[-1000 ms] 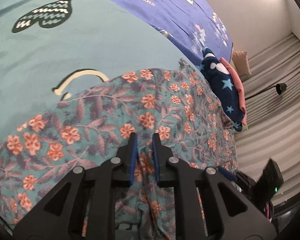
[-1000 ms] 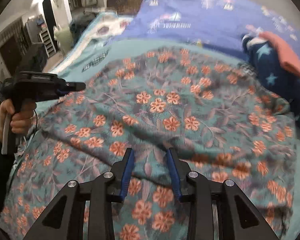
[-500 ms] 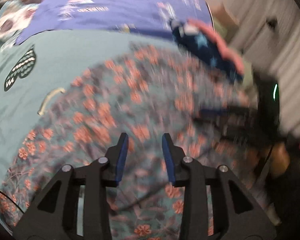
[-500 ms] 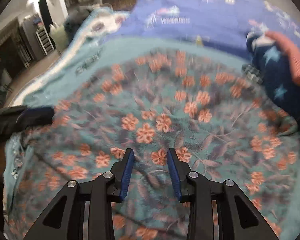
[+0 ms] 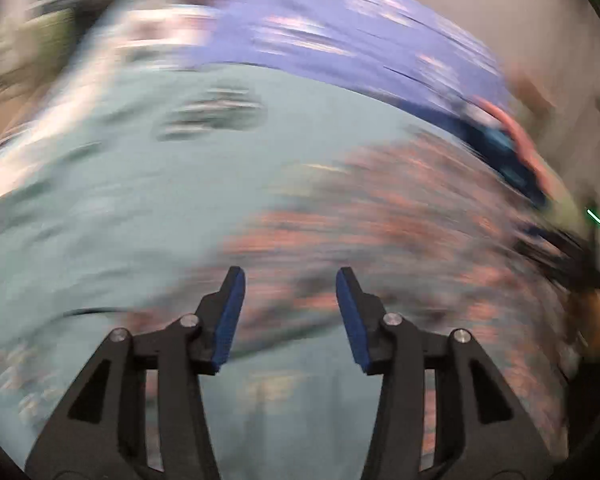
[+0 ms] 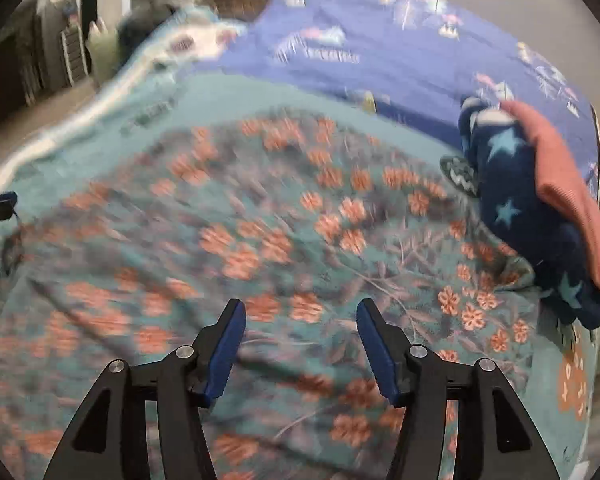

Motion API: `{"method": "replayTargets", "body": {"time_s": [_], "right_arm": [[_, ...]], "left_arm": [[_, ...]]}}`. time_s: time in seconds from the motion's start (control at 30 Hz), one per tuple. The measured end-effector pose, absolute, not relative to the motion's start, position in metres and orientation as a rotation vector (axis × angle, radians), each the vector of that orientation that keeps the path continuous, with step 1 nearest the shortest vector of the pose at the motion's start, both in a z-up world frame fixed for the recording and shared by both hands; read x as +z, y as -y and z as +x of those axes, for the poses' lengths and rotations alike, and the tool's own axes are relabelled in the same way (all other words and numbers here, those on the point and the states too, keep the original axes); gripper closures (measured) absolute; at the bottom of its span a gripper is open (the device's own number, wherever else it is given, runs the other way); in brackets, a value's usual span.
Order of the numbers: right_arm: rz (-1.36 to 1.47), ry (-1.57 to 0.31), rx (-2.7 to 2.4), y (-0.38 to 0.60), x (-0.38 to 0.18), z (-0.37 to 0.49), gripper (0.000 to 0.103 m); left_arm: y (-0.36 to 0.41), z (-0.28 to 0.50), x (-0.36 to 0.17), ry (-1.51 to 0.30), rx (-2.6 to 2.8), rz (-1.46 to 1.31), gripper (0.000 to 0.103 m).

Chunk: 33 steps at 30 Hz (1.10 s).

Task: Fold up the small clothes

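The bed (image 6: 112,152) carries the floral garment (image 6: 284,240) spread with no finished fold evident and folding judged mostly outstanding, while the right gripper (image 6: 300,344) and left gripper (image 5: 290,316), jaws just opened with nothing between them, hover above its cloth.

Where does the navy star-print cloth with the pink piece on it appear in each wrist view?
Left wrist: the navy star-print cloth is blurred, at the upper right, beyond the floral garment.
Right wrist: it is sharp at the right edge, with the pink piece draped on it.
Shared landmark: the purple bedcover runs across the top behind it in both.
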State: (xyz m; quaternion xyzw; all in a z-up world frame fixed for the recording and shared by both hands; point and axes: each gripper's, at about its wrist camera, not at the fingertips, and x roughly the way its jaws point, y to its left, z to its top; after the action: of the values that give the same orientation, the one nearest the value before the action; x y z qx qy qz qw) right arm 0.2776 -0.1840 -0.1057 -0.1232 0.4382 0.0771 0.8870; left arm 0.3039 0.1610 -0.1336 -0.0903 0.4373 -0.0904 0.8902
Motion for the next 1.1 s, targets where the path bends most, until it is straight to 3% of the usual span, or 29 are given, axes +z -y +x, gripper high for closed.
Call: {"method": "replayTargets", "body": {"time_s": [0.07, 0.1, 0.23, 0.43, 0.47, 0.53, 0.6, 0.73, 0.83, 1.0, 1.1], "right_arm": [[-0.284, -0.845, 0.202, 0.172, -0.09, 0.257, 0.026], [-0.321, -0.819, 0.212, 0.166, -0.084, 0.247, 0.025], [-0.466, -0.743, 0.245, 0.134, -0.068, 0.212, 0.023], [-0.49, -0.718, 0.3, 0.106, -0.053, 0.186, 0.022], [-0.498, -0.711, 0.305, 0.102, -0.051, 0.182, 0.022], [-0.496, -0.701, 0.316, 0.095, -0.046, 0.177, 0.021], [-0.46, -0.699, 0.351, 0.09, -0.042, 0.172, 0.021], [-0.345, -0.716, 0.43, 0.081, -0.043, 0.168, 0.02], [-0.285, -0.733, 0.46, 0.079, -0.044, 0.165, 0.02], [-0.271, -0.729, 0.445, 0.089, -0.036, 0.151, 0.02], [-0.23, -0.735, 0.42, 0.105, -0.029, 0.145, 0.02]], "left_arm": [[-0.227, 0.289, -0.132, -0.902, -0.026, -0.24, 0.054], [-0.259, 0.279, -0.131, -0.904, 0.025, -0.29, 0.054], [-0.348, 0.235, -0.118, -0.891, 0.133, -0.43, 0.054], [-0.421, 0.146, -0.026, -0.705, 0.261, -0.431, 0.053], [-0.427, 0.126, -0.003, -0.662, 0.266, -0.42, 0.051], [-0.428, 0.103, 0.023, -0.615, 0.287, -0.378, 0.036], [-0.425, 0.091, 0.03, -0.63, 0.287, -0.352, 0.034], [-0.391, 0.098, -0.013, -0.711, 0.149, -0.399, 0.032], [-0.332, 0.127, -0.079, -0.849, -0.104, -0.395, 0.032], [-0.199, 0.152, -0.185, -1.003, -0.22, 0.153, 0.034], [-0.176, 0.163, -0.217, -1.036, -0.23, 0.175, 0.034]]}}
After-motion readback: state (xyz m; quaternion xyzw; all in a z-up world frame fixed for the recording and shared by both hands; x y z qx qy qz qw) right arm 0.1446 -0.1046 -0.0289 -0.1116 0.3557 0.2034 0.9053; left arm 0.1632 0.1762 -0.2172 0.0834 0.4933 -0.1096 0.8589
